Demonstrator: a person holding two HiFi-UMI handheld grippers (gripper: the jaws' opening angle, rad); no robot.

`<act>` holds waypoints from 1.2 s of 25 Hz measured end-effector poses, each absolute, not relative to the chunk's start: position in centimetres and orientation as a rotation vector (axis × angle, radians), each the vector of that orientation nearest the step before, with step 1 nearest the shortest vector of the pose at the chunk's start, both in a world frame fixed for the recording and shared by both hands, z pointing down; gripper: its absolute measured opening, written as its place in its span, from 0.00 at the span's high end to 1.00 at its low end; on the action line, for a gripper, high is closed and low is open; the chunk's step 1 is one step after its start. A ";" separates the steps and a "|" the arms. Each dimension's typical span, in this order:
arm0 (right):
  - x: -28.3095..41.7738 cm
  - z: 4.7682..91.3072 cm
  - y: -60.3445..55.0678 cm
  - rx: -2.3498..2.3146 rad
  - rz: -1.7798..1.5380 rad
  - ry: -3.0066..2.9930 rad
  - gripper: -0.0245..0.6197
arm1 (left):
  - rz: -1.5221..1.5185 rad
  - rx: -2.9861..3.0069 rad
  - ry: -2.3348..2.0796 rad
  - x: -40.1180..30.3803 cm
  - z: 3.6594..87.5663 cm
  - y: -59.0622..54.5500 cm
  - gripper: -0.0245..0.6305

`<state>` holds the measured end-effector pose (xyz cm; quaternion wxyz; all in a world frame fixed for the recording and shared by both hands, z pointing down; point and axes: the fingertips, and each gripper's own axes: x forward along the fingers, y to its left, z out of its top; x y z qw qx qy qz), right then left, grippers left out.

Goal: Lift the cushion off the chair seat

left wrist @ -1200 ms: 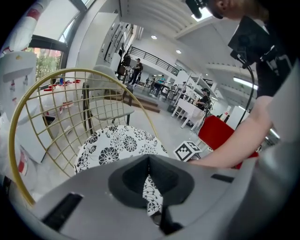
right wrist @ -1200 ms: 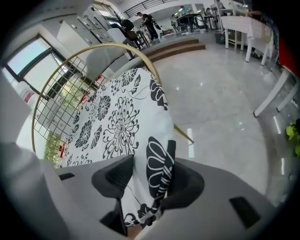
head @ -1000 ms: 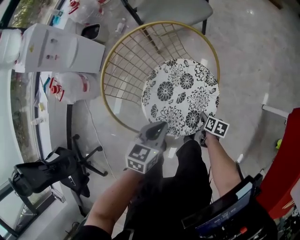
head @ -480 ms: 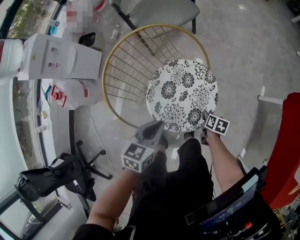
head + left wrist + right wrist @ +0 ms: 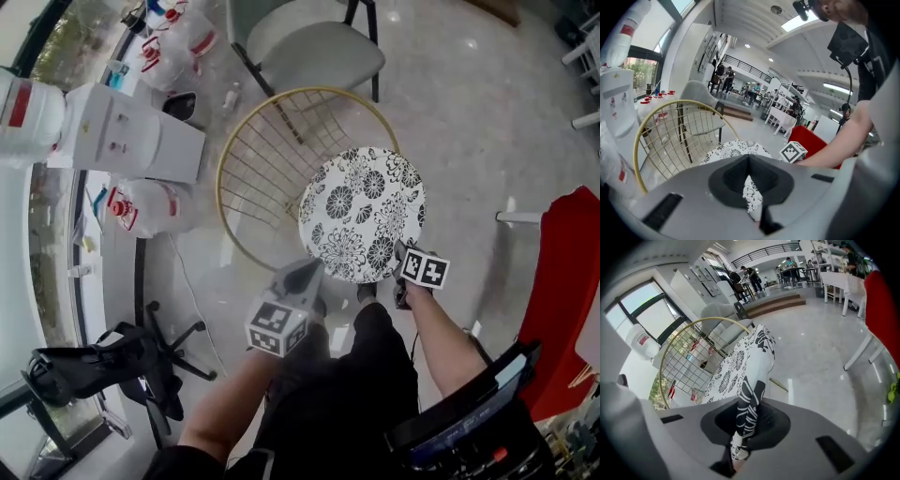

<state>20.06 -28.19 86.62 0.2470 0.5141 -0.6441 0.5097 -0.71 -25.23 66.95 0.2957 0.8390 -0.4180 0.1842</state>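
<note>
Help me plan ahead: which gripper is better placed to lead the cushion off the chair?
Probably the right gripper: its jaws have just been closing on the floral cushion's rim, open floor beside it. The left gripper, also shut on it, sits nearer the wire chair back.

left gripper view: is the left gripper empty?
No, an edge of the black-and-white floral cushion is pinched between the jaws of the left gripper.
</note>
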 end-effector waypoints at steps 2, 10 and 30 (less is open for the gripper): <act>19.4 84.7 -28.4 1.383 1.366 -1.794 0.90 | 0.465 2.225 -1.140 -1.2 65.9 -25.4 0.95; 16.3 76.4 -29.4 1.272 1.117 -1.995 0.90 | 0.391 2.228 -1.204 -1.7 61.6 -25.4 0.95; 12.3 58.7 -34.5 1.169 0.643 -2.240 0.91 | 0.220 2.271 -1.489 -7.1 50.6 -27.9 0.95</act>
